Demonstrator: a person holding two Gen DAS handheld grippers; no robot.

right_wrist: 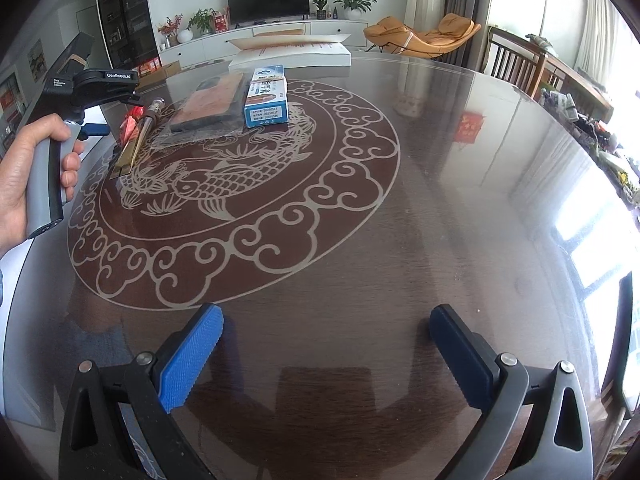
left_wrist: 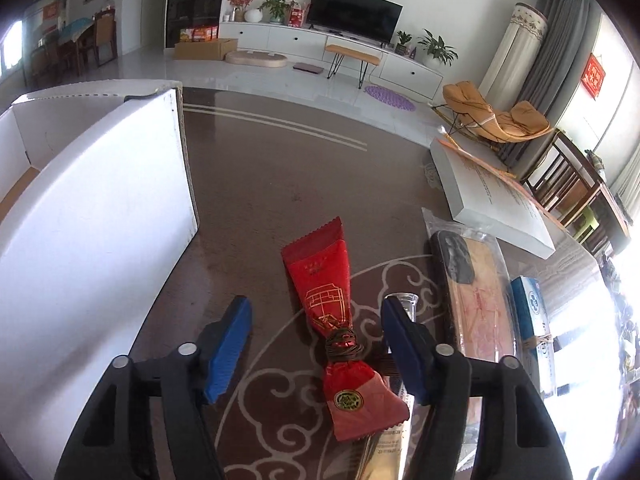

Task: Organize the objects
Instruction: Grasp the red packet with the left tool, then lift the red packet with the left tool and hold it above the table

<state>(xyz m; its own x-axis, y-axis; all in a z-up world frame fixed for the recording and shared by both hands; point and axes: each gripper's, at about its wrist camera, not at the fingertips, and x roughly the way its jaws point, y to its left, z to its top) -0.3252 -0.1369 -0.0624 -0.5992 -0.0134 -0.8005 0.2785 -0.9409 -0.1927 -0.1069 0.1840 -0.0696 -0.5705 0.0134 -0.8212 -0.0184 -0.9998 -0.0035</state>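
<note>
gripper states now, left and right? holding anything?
Left gripper: open, straddling the red packet, pads not touching it.
Right gripper: open, empty, above the table.

From the left hand-held gripper (left_wrist: pixel 316 344) we look steeply down, close over the table (left_wrist: pixel 280 168). From the right hand-held gripper (right_wrist: pixel 326 354) we look across it from farther back. Both views share the red packet (left_wrist: pixel 324 292) (right_wrist: pixel 134 118) and the television wall.

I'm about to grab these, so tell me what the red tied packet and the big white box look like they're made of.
The red tied packet looks like glossy foil or plastic film: crimped zigzag ends, shiny creases, gold print. The big white box seems to be smooth white-faced cardboard; a brown corrugated edge shows at its corner.
</note>
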